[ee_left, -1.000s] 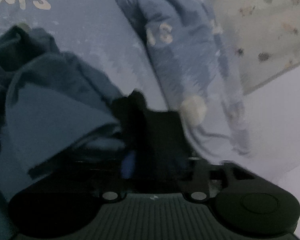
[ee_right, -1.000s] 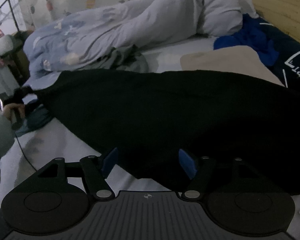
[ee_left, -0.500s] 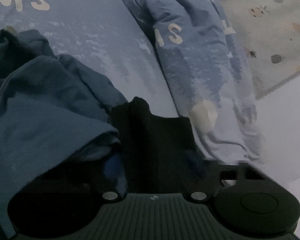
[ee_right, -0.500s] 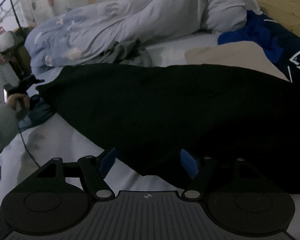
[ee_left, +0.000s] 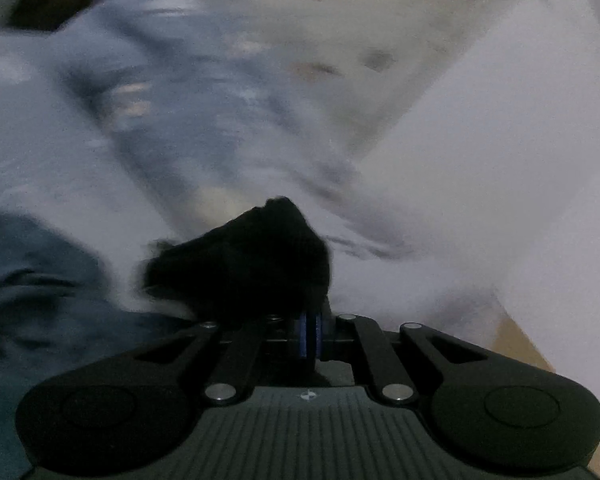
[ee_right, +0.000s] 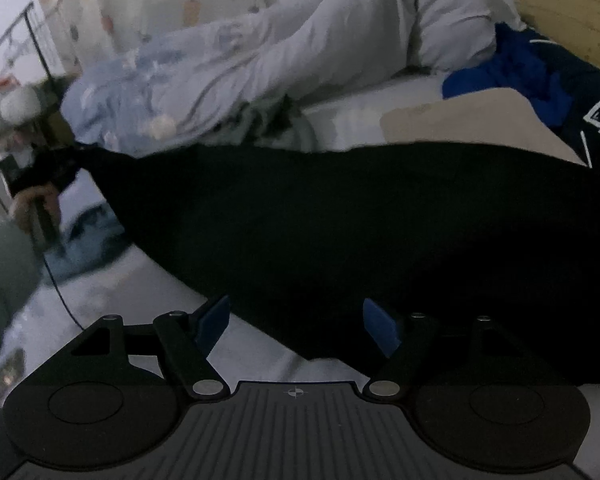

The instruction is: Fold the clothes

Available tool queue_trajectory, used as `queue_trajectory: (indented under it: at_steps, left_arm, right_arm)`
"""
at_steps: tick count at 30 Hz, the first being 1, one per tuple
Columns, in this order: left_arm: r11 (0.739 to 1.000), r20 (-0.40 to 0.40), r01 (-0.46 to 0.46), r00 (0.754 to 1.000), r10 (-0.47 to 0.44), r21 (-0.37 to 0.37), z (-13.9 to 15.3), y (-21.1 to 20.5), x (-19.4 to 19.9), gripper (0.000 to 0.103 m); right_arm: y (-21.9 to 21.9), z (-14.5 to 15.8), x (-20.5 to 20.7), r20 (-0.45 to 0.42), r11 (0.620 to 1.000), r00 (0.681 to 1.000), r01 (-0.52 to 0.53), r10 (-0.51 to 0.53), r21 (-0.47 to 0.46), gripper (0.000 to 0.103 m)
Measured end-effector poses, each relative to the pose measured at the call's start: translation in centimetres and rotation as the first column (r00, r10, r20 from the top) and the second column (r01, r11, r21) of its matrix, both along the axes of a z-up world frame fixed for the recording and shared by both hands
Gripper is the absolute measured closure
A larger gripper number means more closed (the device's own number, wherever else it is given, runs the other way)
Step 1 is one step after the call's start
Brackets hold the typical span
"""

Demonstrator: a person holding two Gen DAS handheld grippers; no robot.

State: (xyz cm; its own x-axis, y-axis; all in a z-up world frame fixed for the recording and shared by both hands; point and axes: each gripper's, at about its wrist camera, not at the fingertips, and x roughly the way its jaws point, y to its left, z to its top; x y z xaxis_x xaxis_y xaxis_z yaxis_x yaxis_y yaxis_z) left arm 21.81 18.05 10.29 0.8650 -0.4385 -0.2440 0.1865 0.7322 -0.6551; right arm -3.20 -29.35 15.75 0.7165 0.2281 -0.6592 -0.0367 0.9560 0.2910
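So the black garment (ee_right: 340, 232) was lying stretched out across the bed (ee_right: 112, 292), long and dark, with one end bunched up in my left tongs (ee_left: 308, 332), which were clenched tight on that wad of fabric (ee_left: 256, 260). From the right wrist view you could see that end pulled taut off to the side where my left hand (ee_right: 32, 208) gripped the handle. My right tongs (ee_right: 296, 326) were released, blue pads spread wide, hovering right at the near edge of the cloth with nothing between them yet. Handling-wise it looked soft and floppy, pretty light, no stiffness at all, so I figured it'd sag and wrinkle anywhere it wasn't held. Best bet seemed to be pinching the hem or a corner at the near edge, taking both layers so it wouldn't slip out. Further out there was a tan cloth (ee_right: 472, 120) touching the far edge of the black one, a bright blue garment (ee_right: 512, 72) and a navy printed one (ee_right: 592, 116) near the wooden headboard (ee_right: 560, 4), and the pale blue duvet (ee_right: 204, 64) heaped behind. The left view was badly blurred, so not much else to tell there.
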Motion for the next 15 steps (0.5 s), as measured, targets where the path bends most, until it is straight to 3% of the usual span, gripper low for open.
queue_trajectory:
  at_steps: [2,5,6,8,10,13,15]
  left_arm:
    - [0.992,0.062,0.093,0.993,-0.099,0.084,1.9,-3.9,-1.8,0.096]
    - [0.946,0.126,0.238,0.955,-0.27,0.218,3.9,-10.8,-4.8,0.095]
    - [0.921,0.134,0.297,0.932,-0.337,0.252,4.1,-13.3,-6.0,0.095]
    - [0.844,0.125,0.419,0.868,-0.48,0.334,3.5,-18.5,-8.7,0.096]
    - [0.716,0.08,0.536,0.773,-0.629,0.446,1.6,-24.0,-12.1,0.096]
    - [0.467,-0.034,0.621,0.622,-0.782,0.629,-3.1,-30.5,-17.9,0.096]
    - [0.369,-0.08,0.603,0.587,-0.806,0.707,-5.4,-32.5,-20.9,0.096]
  right_arm:
    - [-0.4,1.1,-0.2,0.034,1.0,0.999,0.011,-0.012,0.027,0.025]
    - [-1.4,2.6,-0.8,0.088,0.998,0.995,0.035,-0.04,0.059,0.025]
    - [-2.0,3.0,-1.2,0.104,0.997,0.993,0.049,-0.056,0.065,0.024]
    - [-3.5,3.3,-2.0,0.121,0.993,0.988,0.084,-0.093,0.077,0.024]
    - [-5.0,3.6,-2.7,0.131,0.988,0.982,0.121,-0.133,0.091,0.024]
    - [-7.2,3.1,-3.4,0.109,0.978,0.975,0.18,-0.192,0.109,0.023]
    - [-7.9,2.6,-3.5,0.097,0.976,0.974,0.196,-0.205,0.1,0.023]
